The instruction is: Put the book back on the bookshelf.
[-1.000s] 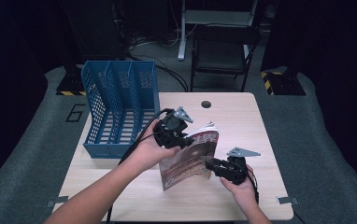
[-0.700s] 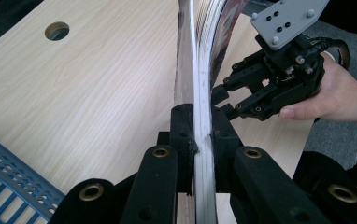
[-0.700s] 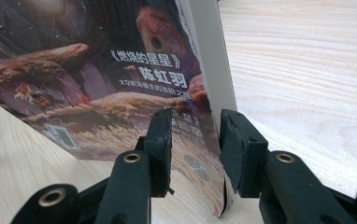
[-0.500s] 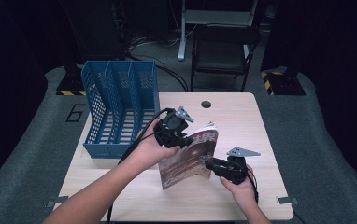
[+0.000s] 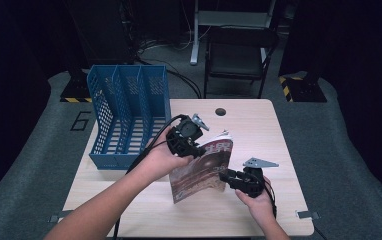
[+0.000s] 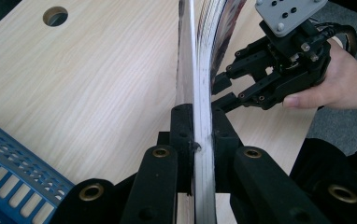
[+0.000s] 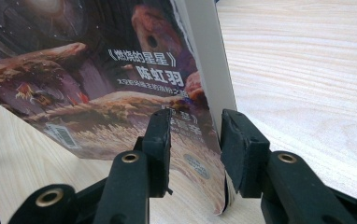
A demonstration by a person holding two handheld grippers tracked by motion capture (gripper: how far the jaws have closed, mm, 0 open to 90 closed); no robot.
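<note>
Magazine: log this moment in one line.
left gripper shut on magazine | right gripper open, jaws astride its edge | file rack beside

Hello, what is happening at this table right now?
A person holds a book up on its edge above the wooden table, using two hand-held grippers. The left gripper is clamped on the book's edge. The right gripper has its fingers on either side of another edge, not pressed shut. A blue file rack stands at the left.
</note>
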